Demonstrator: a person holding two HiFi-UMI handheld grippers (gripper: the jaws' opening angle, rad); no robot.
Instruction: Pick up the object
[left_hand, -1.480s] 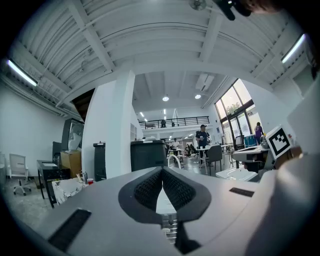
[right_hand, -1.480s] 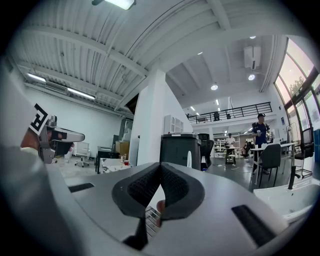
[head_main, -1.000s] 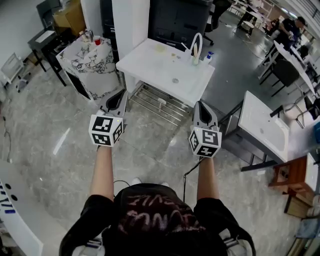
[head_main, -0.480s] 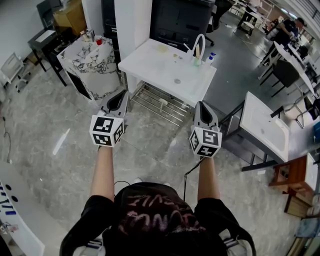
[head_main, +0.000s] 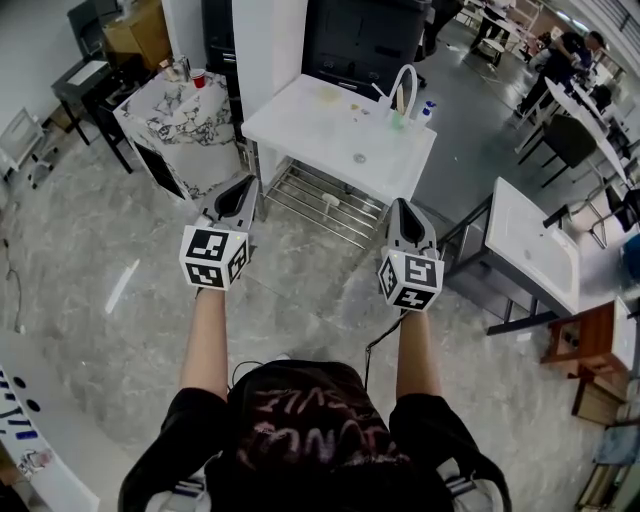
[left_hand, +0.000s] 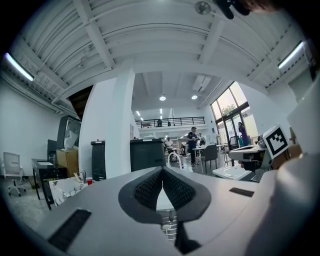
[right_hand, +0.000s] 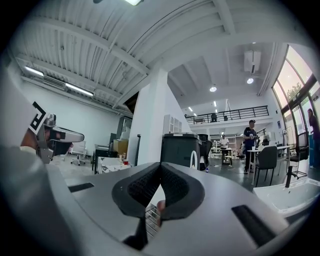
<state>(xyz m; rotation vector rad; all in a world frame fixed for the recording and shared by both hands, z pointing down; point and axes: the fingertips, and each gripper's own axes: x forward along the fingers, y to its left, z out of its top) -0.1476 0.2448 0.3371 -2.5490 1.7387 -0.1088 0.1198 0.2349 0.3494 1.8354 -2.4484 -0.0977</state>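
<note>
A white sink table (head_main: 300, 125) stands ahead of me with a curved faucet (head_main: 400, 85), a green bottle (head_main: 397, 120), a blue-capped bottle (head_main: 428, 108) and small bits (head_main: 328, 97) on it. A small white thing (head_main: 324, 201) lies on the wire rack below. My left gripper (head_main: 243, 190) (left_hand: 162, 172) and right gripper (head_main: 402, 210) (right_hand: 160, 169) are held out level over the floor, short of the table. Both are shut, pads tip to tip, with nothing between them.
A marble-patterned table (head_main: 180, 125) with a red cup (head_main: 198, 79) stands to the left. A second white sink table (head_main: 530, 250) and a wooden box (head_main: 590, 350) are at the right. Behind are a white pillar (head_main: 265, 40) and a black cabinet (head_main: 365, 40). A white counter (head_main: 40, 440) sits lower left.
The sink table has drifted slightly nearer and to the right in the head view. Both grippers keep the same pose and stay shut.
</note>
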